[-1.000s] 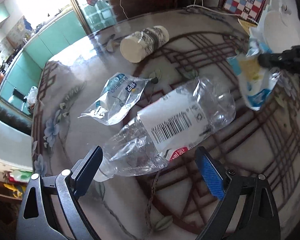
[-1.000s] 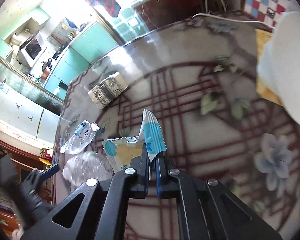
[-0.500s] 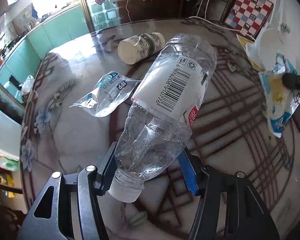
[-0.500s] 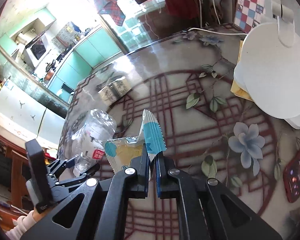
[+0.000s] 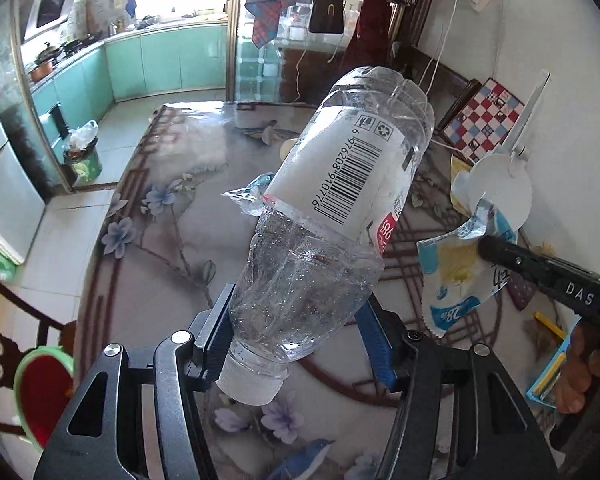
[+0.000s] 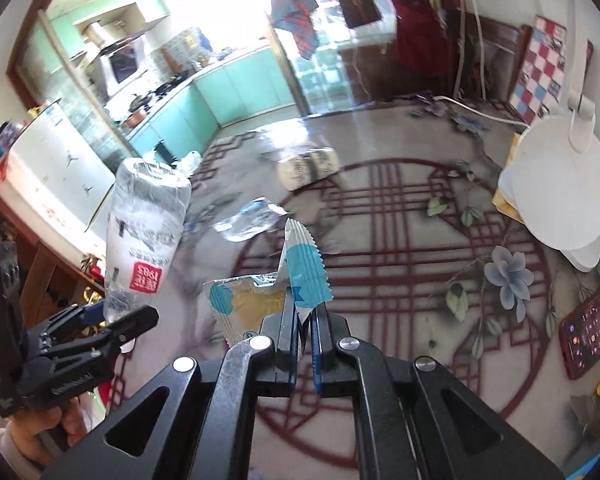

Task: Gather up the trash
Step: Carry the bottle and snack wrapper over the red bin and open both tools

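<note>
bottle (image 5: 340,216) now clamped, aloft; wrapper (image 6: 300,276) higher

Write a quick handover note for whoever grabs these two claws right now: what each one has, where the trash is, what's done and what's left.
Left claw: shut on the crushed plastic bottle near its capped neck, held in the air above the table.
Right claw: shut on the blue and yellow snack wrapper, also off the table.
Done: both pieces picked up.
Left on the table: a flattened clear bottle and a patterned paper cup lying on its side beyond it.
Next, probably: drop both held items in a bin; a green one stands on the kitchen floor.
</note>
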Action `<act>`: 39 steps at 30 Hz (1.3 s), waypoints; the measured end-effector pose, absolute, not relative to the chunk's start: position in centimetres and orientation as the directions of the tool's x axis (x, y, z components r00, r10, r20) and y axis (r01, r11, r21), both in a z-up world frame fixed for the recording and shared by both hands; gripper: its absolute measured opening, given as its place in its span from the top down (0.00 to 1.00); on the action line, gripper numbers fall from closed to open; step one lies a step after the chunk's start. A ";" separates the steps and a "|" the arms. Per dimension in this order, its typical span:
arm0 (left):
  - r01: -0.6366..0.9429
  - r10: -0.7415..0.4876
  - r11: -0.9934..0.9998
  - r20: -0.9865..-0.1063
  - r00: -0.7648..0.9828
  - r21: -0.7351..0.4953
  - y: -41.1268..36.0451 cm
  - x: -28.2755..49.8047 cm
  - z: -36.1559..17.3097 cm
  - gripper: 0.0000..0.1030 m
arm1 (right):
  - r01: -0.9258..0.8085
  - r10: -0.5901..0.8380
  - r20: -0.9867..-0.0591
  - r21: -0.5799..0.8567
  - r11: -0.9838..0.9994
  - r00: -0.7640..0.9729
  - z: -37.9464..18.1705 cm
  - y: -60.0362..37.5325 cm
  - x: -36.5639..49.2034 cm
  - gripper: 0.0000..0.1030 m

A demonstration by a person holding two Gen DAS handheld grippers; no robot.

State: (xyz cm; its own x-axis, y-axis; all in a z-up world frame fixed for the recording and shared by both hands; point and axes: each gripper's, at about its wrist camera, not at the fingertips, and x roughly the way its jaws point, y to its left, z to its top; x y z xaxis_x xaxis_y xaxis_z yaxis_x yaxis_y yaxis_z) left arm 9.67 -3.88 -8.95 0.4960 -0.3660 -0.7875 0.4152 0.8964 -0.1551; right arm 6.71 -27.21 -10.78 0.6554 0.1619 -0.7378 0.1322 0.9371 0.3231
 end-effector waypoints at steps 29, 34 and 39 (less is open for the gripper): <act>0.279 -0.327 0.940 -0.750 0.575 -0.196 3.1 5.5 -6.8 0.44 | 0.026 0.100 -0.720 0.162 0.986 0.687 -5.5 -18.2 3.2 0.96; 0.253 -0.314 0.947 -0.748 0.585 -0.200 4.6 5.8 -6.8 0.44 | 0.018 0.099 -0.721 0.154 0.988 0.686 -5.4 -17.3 3.5 0.96; 0.226 -0.304 0.952 -0.742 0.597 -0.209 6.2 6.0 -6.6 0.44 | 0.003 0.103 -0.718 0.145 0.989 0.688 -5.1 -16.1 3.9 0.96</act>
